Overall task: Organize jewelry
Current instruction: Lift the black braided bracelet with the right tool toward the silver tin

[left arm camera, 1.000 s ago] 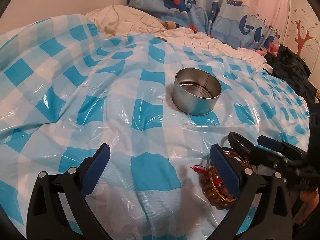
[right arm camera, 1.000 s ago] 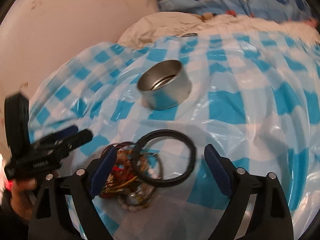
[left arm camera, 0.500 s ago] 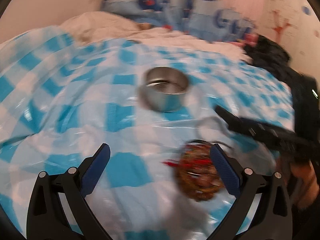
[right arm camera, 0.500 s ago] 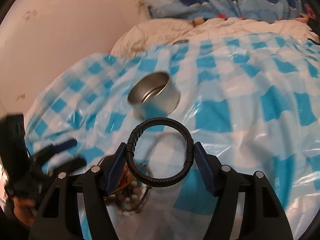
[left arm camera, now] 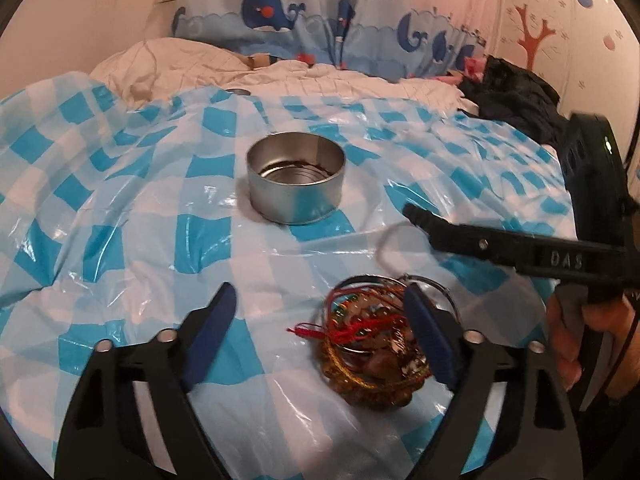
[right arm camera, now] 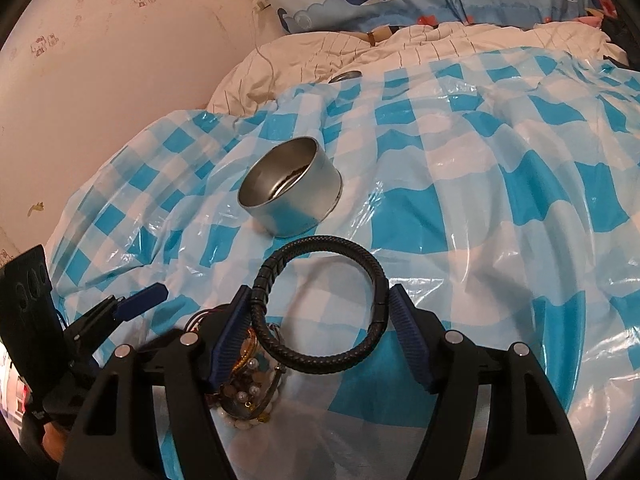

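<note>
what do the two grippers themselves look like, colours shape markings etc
Both are matte black plastic frames with cut-out openings and silver screws, ending in two fingers faced with ribbed dark blue pads. Seen from the left gripper, the right gripper bears raised "DAS" lettering, a round black mount with a small green light, and a thin black cable.

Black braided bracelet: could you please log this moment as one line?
right tongs: shut on black braided bracelet | left tongs: open | tin: ahead | jewelry pile: on sheet
</note>
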Available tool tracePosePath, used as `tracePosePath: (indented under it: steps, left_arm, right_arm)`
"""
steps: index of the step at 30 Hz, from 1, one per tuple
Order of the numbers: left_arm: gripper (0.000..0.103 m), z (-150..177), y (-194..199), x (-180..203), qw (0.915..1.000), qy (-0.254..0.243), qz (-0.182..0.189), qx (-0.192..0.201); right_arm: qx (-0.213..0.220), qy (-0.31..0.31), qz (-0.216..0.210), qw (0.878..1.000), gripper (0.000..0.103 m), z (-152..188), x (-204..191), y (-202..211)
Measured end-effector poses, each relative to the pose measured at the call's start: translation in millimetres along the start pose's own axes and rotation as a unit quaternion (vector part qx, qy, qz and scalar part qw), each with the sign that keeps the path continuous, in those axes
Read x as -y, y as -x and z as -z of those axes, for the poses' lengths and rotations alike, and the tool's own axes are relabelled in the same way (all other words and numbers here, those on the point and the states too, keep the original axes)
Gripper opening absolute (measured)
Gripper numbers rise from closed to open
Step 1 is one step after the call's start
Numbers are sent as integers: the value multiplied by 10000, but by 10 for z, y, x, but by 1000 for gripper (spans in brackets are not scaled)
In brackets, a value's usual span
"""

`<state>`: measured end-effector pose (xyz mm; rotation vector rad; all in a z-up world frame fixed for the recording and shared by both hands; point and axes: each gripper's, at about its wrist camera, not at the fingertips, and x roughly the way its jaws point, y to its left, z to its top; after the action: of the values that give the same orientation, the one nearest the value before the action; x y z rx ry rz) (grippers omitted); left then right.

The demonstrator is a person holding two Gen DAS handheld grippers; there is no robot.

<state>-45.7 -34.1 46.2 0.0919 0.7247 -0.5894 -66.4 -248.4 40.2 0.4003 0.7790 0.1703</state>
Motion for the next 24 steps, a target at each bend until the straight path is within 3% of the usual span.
tracePosePath:
  steps: [6,11,15,24]
  left_arm:
    - [39,-19,-60,10,9999,27,75,-73]
    - [2,-4,-103,80,9996,-171,30,-224]
    - [1,10,-94,135,9991,-325,85,-270]
    - [1,-170,242,31,9968,117,681,399]
  right_arm:
    - [-54,-19,22,10000,68,23,9,-32]
    - [-84,9,25,10000,68,33,-6,-52]
    - [-81,6,33,10000,68,33,-10,-55]
    - [-87,9,29,10000,68,34,-6,-57]
